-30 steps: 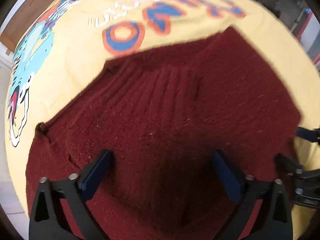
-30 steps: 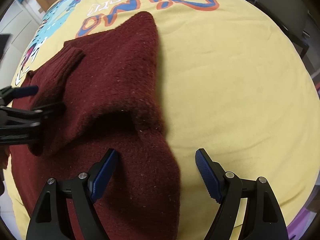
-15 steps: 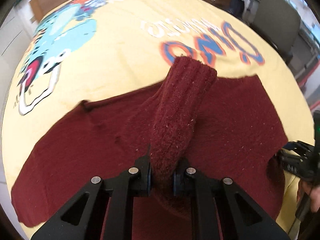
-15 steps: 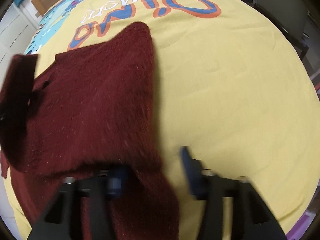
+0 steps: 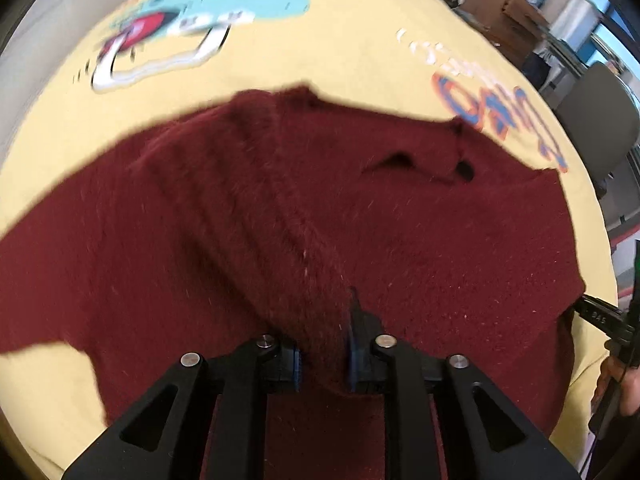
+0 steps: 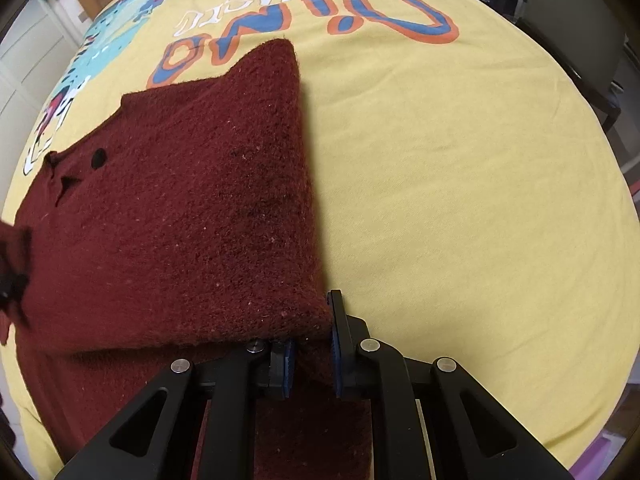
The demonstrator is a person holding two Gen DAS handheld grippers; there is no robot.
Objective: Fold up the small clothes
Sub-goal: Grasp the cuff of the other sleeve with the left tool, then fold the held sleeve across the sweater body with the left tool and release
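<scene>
A dark red knitted sweater [image 5: 440,240] [image 6: 180,220] lies on a yellow printed cloth [image 6: 460,180]. My left gripper [image 5: 323,354] grips its ribbed sleeve [image 5: 280,220], which rises from the body to the pads. The jaws are opening slightly, with the sleeve still pressed between them. My right gripper [image 6: 310,356] has its jaws closing tight on the sweater's right edge, near a lifted fold. In the left wrist view, the right gripper [image 5: 604,320] shows at the far right by the sweater's edge, with a hand behind it.
The cloth [image 5: 320,52] carries a dinosaur print and large blue and orange letters [image 6: 384,12]. A grey chair [image 5: 596,120] and cardboard boxes [image 5: 504,12] stand beyond the far edge. White cabinets [image 6: 24,60] are on the left.
Both grippers were open above the sweater. The left one shut on the ribbed sleeve and carried it up and across the sweater. The right one shut on the sweater's right edge.
</scene>
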